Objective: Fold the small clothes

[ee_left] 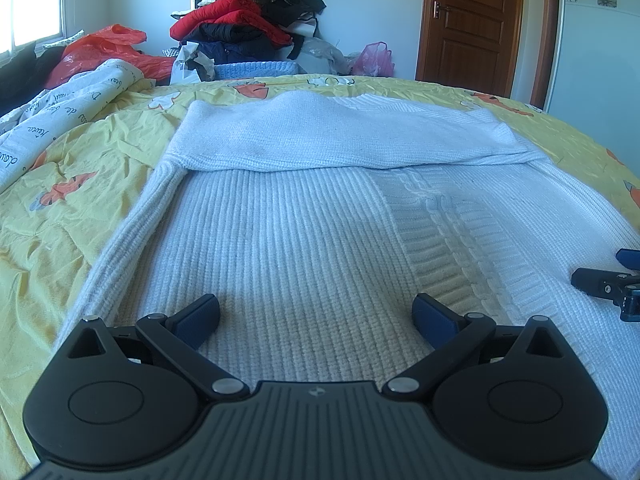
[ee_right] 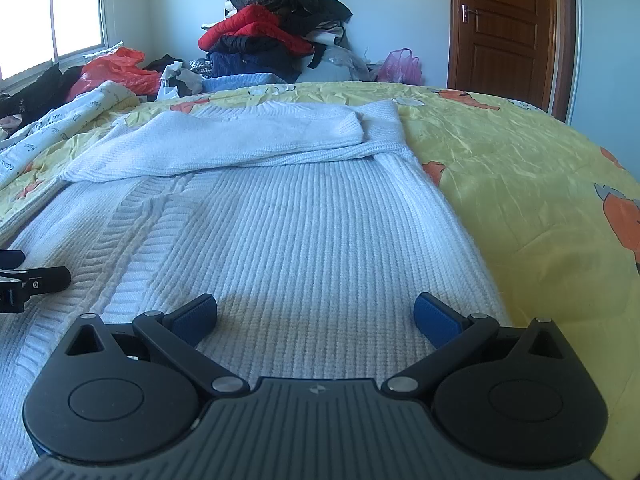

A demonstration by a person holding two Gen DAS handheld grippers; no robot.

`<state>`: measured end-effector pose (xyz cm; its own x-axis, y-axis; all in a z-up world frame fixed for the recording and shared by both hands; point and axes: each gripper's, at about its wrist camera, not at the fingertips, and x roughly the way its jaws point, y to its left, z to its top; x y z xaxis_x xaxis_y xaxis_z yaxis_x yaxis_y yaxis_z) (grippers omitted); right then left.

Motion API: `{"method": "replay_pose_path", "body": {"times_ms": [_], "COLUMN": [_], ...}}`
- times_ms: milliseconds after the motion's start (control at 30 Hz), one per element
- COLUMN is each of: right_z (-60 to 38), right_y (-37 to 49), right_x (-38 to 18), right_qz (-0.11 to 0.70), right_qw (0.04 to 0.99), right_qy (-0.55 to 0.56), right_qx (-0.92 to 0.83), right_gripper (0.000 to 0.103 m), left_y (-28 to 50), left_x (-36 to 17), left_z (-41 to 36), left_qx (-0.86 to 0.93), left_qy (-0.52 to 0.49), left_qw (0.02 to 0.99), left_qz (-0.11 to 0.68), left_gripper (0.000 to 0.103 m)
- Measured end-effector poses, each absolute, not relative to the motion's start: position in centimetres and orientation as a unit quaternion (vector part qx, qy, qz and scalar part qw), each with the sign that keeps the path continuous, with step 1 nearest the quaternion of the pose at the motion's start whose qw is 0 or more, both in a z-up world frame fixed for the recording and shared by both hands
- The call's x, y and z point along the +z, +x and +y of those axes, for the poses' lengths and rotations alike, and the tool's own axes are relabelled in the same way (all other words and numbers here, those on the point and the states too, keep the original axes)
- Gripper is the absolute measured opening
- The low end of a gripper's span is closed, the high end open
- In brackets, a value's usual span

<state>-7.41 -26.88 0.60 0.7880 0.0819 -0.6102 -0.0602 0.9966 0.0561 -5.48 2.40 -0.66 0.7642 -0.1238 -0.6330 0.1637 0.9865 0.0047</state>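
A white ribbed knit sweater (ee_left: pixel 304 220) lies flat on the yellow bedsheet (ee_left: pixel 60 216), its sleeves folded across the far part (ee_left: pixel 320 136). My left gripper (ee_left: pixel 316 314) is open and empty, low over the sweater's near left part. My right gripper (ee_right: pixel 316 314) is open and empty over the sweater's (ee_right: pixel 304 232) near right part, close to its right edge. The right gripper shows at the right edge of the left wrist view (ee_left: pixel 608 280). The left gripper shows at the left edge of the right wrist view (ee_right: pixel 28 276).
A pile of red, black and navy clothes (ee_left: pixel 256 20) stands beyond the bed's far edge. A white printed quilt (ee_left: pixel 60 108) and an orange plastic bag (ee_left: pixel 100 48) lie at the far left. A pink bag (ee_left: pixel 376 58) and a brown door (ee_left: pixel 472 20) are at the far right.
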Motion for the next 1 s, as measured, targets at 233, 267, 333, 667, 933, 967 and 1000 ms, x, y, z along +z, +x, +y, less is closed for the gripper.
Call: {"method": "replay_pose_path", "body": {"times_ms": [233, 267, 333, 667, 933, 967, 1000], "right_z": [-26.9, -26.9, -26.9, -27.0, -26.6, -26.5, -26.3], "right_y": [-7.4, -7.4, -7.4, -7.5, -8.3, -8.6, -8.9], "right_x": [0.6, 0.6, 0.6, 0.6, 0.6, 0.5, 0.5], "right_qz": [0.323, 0.323, 0.323, 0.323, 0.327, 0.326, 0.324], "right_qw": [0.945, 0.945, 0.945, 0.945, 0.944, 0.945, 0.945], "right_qy": [0.017, 0.016, 0.016, 0.017, 0.003, 0.0, -0.003], "right_qx": [0.038, 0.038, 0.037, 0.037, 0.033, 0.032, 0.032], "right_gripper": [0.101, 0.101, 0.101, 0.101, 0.101, 0.101, 0.101], "left_y": [-5.5, -5.5, -5.5, -5.5, -6.1, -6.0, -6.0], "left_x": [-0.6, -0.7, -0.7, -0.6, -0.5, -0.5, -0.5], "left_z": [2.4, 2.4, 2.4, 2.5, 1.8, 1.8, 1.7], "left_qx": [-0.077, -0.077, -0.077, -0.076, -0.066, -0.065, -0.065], "left_qy": [0.03, 0.03, 0.03, 0.03, 0.039, 0.038, 0.039], "left_qw": [0.939, 0.939, 0.939, 0.939, 0.939, 0.939, 0.939], "left_qz": [0.335, 0.335, 0.335, 0.335, 0.335, 0.335, 0.335], "left_gripper": [0.103, 0.103, 0.103, 0.103, 0.103, 0.103, 0.103]}}
